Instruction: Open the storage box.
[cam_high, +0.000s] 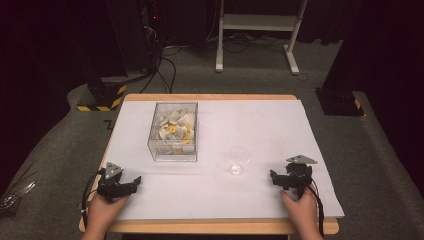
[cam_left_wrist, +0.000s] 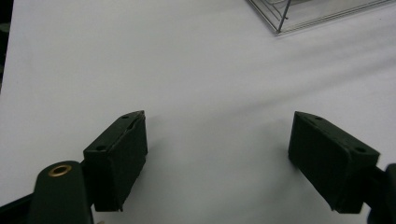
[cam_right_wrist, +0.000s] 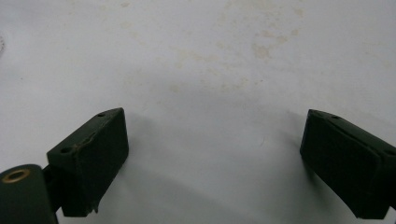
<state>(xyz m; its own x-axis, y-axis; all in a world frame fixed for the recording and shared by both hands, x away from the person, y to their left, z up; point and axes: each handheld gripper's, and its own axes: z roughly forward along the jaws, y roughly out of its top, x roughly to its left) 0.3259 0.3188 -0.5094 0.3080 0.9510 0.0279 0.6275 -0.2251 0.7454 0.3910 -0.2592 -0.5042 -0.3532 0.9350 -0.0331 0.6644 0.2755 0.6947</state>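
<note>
A clear plastic box (cam_high: 173, 132) holding several white and yellow pieces stands on the white table cover, left of centre. A small clear glass cup (cam_high: 238, 160) stands to its right, nearer me. My left gripper (cam_high: 120, 186) rests near the front left corner, open, with nothing between its jaws (cam_left_wrist: 217, 158). The box's near corner (cam_left_wrist: 289, 18) shows at the top of the left gripper view. My right gripper (cam_high: 287, 179) rests near the front right, just right of the cup, open over bare stained cover (cam_right_wrist: 215, 158).
The white cover (cam_high: 215, 195) spans the wooden table, whose front edge (cam_high: 210, 227) lies close to my hands. Beyond the table are a white stand's legs (cam_high: 255, 35), cables (cam_high: 165, 65) and black-and-yellow striped bases (cam_high: 102, 97) on grey floor.
</note>
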